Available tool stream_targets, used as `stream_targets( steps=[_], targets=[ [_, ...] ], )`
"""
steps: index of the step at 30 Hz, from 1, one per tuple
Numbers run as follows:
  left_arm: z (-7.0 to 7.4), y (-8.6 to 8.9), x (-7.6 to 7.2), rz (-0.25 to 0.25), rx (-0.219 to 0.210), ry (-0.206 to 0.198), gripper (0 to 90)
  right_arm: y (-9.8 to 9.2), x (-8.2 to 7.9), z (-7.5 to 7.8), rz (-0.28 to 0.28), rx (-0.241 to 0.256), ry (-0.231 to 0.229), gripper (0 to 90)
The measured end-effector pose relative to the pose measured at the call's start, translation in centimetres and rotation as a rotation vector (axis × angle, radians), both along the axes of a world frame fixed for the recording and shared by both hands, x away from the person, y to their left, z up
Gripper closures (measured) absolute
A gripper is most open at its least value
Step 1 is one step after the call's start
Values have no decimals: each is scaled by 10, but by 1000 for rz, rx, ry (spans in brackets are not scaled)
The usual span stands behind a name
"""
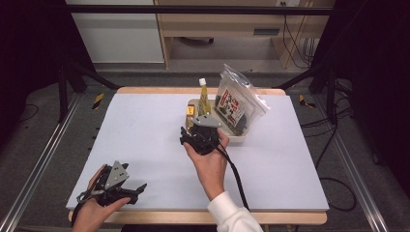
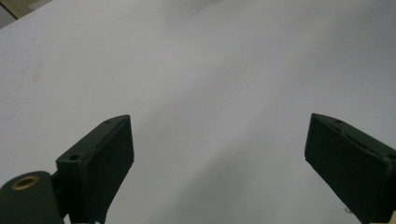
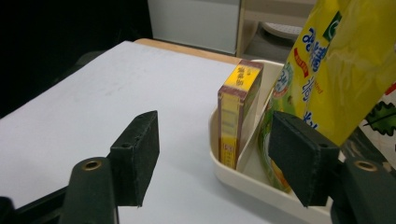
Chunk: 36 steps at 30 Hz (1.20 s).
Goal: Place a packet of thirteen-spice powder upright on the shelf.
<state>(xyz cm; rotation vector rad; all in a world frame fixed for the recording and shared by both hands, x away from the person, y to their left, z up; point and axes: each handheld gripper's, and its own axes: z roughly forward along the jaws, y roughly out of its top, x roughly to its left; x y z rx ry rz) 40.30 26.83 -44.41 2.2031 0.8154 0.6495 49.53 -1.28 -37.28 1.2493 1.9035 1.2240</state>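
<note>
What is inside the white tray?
In the tray stand a small yellow box, a yellow bottle and a snack bag. Its bottom is mostly hidden by them.

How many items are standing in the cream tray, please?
3: a small yellow box at the tray's left end, a yellow bottle beside it, and a clear packet at the right. More may be hidden behind them.

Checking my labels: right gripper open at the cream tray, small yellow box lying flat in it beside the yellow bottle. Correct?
Not quite. The small yellow box stands upright on end in the cream tray, not flat, as the right gripper view shows. The rest holds: the right gripper is open at the tray, and the yellow bottle is beside the box.
</note>
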Motion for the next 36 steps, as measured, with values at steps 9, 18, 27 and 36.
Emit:
stream_targets(
  steps=[9, 18, 27, 36],
  targets=[
    [-1, 0, 1, 1, -5, 3, 61, -18, -15, -7, 75, -53, 16, 269],
    [-2, 0, 1, -1, -13, 4, 48, -46, -23, -18, 77, -88, 23, 194],
    [-3, 1, 1, 0, -10, 5, 44, -79, -27, -30, 69, -85, 40, 164],
    [-4, 1, 2, 1, 2, 9, 44, -117, -31, -45, 31, -73, 55, 144]
  ],
)
